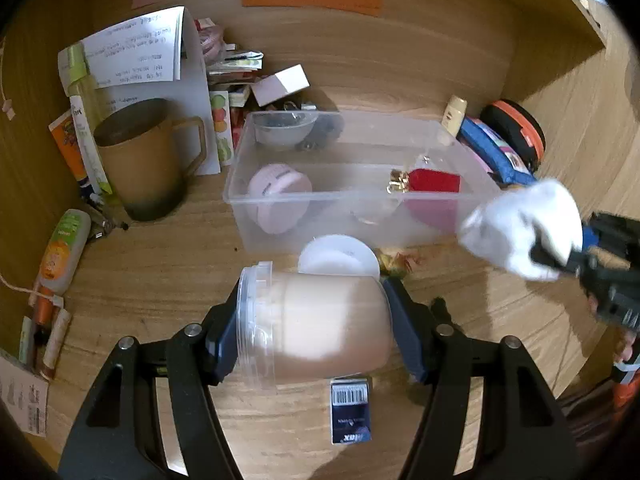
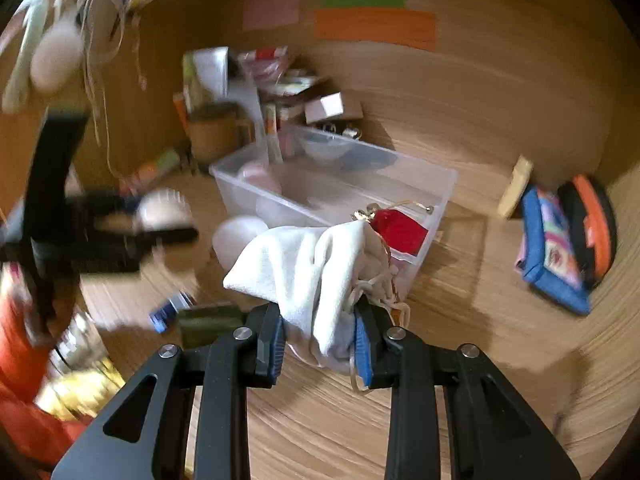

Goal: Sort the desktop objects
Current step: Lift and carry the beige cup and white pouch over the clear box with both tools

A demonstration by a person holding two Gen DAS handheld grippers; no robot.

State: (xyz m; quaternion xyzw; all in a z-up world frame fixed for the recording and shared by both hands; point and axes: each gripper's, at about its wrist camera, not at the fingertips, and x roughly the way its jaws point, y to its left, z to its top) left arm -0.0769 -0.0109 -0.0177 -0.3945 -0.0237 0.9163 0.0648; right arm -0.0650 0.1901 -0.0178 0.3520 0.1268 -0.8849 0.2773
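Note:
My left gripper [image 1: 316,332] is shut on a clear plastic jar [image 1: 312,324] of beige powder, held sideways above the desk just in front of the clear plastic bin [image 1: 256,184]. The jar's white lid [image 1: 338,256] lies on the desk by the bin. My right gripper [image 2: 320,344] is shut on a white cloth drawstring pouch [image 2: 304,264], held near the bin's [image 2: 436,216] right front corner. The pouch also shows in the left wrist view [image 1: 520,228]. The bin holds a pink round case [image 1: 278,190], a red pouch [image 1: 434,182] and a small bowl [image 1: 282,128].
A brown mug [image 1: 144,160], papers, tubes and small boxes crowd the back left. A dark blue barcode box [image 1: 350,410] lies on the desk below the jar. A blue pencil case [image 2: 552,248] and a black-orange case [image 2: 592,224] stand at the right wall.

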